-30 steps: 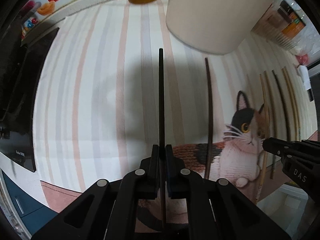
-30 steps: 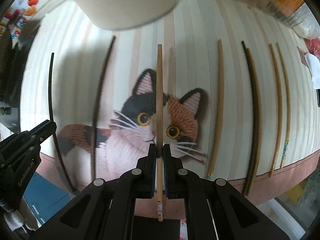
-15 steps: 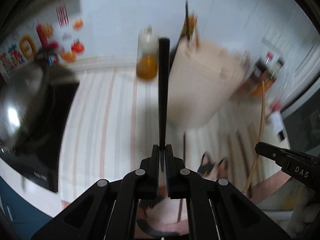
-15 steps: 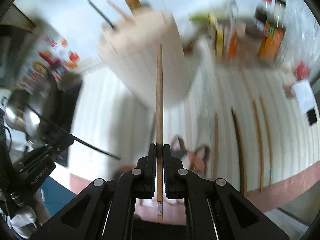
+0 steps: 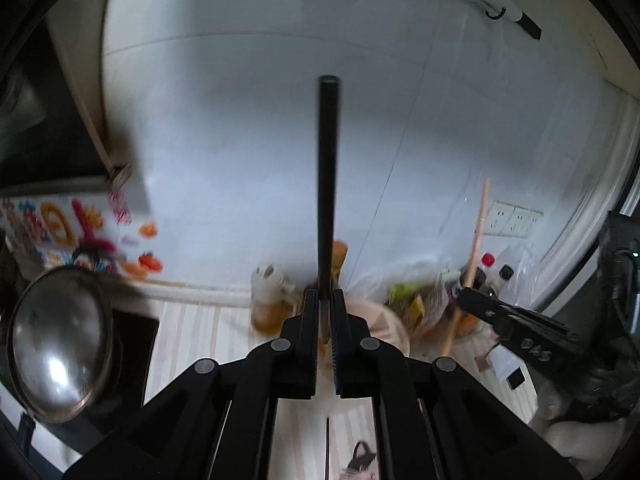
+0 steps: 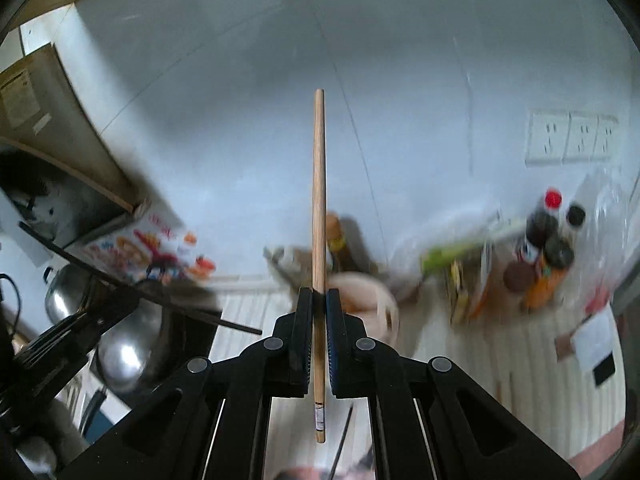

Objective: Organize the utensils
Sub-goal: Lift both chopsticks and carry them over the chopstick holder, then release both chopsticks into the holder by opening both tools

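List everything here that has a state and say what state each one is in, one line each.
Left tongs: shut on the black chopstick, lifted off the table.
Right tongs: shut on the wooden chopstick, lifted too.
Beige holder: upright on the table.

Both grippers lifted off striped mat – black chopstick [image 5: 327, 184] and wooden chopstick [image 6: 319, 200] now up against wall
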`<state>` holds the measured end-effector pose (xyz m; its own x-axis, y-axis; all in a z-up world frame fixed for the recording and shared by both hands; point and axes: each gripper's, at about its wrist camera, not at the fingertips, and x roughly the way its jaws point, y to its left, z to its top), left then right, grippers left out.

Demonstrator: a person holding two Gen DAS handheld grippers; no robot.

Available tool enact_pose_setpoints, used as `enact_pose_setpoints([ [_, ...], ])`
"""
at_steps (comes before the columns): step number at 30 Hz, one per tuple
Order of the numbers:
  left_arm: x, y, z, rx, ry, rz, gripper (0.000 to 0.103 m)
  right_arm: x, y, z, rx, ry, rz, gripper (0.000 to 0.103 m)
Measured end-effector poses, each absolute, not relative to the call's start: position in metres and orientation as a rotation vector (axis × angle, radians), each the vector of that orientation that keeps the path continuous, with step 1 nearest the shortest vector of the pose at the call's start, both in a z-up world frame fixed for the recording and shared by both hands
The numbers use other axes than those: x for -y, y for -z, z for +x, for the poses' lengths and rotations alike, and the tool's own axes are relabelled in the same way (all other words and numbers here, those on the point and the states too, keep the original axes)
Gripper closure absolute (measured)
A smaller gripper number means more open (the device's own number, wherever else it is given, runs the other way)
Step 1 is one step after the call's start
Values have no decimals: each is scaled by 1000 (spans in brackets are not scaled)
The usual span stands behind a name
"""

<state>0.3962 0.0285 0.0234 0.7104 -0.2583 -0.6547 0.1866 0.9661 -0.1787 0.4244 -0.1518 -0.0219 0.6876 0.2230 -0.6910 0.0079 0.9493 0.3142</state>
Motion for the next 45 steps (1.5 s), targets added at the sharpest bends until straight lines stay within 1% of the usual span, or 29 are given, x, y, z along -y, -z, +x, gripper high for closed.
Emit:
enact_pose_setpoints([
  [4,-12,-15,422,-765,265,-86,100,154,29,455,-774,-93,305,96],
  [15,20,44,484,-918,280,-61,100,179,81,524,-742,-33,341,97],
  [26,34,79,496,-1042,314,-45,100,176,119,536,-774,-60,316,97],
  [31,36,83,492,-1066,315,-58,99,173,126,532,-810,-101,308,96],
  [33,32,77,490,-1065,300,-81,96,174,126,529,-842,-126,318,96],
  [36,27,66,487,-1048,273,-85,95,179,120,520,-861,-157,340,95],
  [37,25,62,484,-1035,265,-87,95,180,117,517,-861,-159,343,93],
  [38,21,57,482,-1023,253,-92,88,182,114,513,-860,-162,345,90],
  [39,18,53,480,-1015,241,-93,66,185,108,506,-858,-167,354,83],
  [40,15,50,478,-1003,228,-90,49,187,104,501,-852,-167,359,77],
  [41,11,44,473,-980,208,-89,23,190,98,493,-844,-159,362,74],
  [42,8,40,469,-956,194,-91,20,192,94,488,-839,-157,366,72],
  [44,2,35,461,-927,178,-91,20,198,85,472,-823,-144,378,70],
  [45,0,34,457,-920,171,-87,20,200,81,465,-820,-136,378,67],
])
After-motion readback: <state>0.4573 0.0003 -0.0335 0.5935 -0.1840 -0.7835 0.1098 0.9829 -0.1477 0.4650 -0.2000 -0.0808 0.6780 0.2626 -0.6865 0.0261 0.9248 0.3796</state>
